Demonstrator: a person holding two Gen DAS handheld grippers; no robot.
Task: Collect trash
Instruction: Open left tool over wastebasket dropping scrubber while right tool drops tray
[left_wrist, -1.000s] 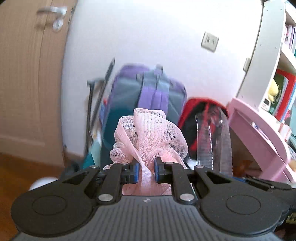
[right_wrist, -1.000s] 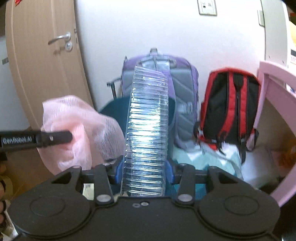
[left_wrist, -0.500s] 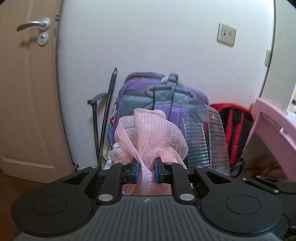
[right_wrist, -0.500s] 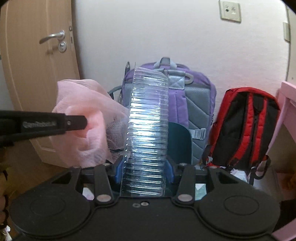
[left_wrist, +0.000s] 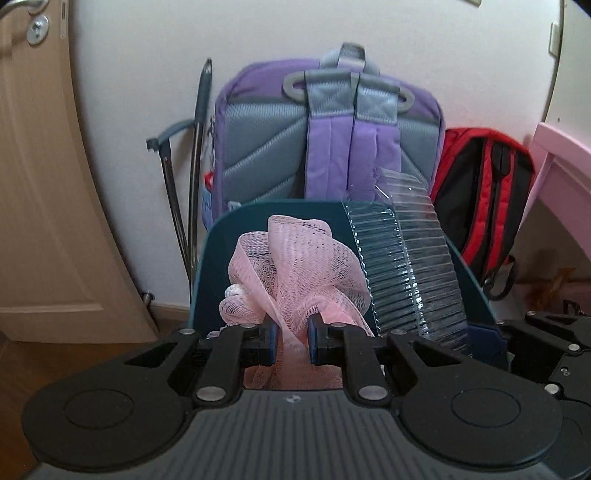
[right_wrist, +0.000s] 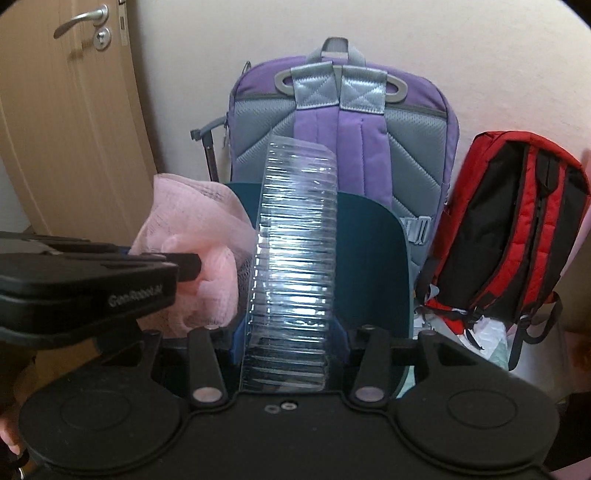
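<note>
Against the white wall (left_wrist: 140, 66), beside purple backpack (left_wrist: 328, 122), stood the teal bin (left_wrist: 221, 258); left hand-held gripper (left_wrist: 291, 338) pinched pink mesh netting (left_wrist: 295, 266), right hand-held gripper (right_wrist: 290, 338), jaws opening, framed a ribbed clear plastic container (right_wrist: 295, 258): best released squarely over the bin mouth.

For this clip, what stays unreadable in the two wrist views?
- Teal bin interior: both views, hidden by pink mesh and clear ribbed container.
- Right gripper pad contact: right wrist view, jaws opening, container between, touch unclear.
- Bin base: cut off behind gripper bodies.
</note>
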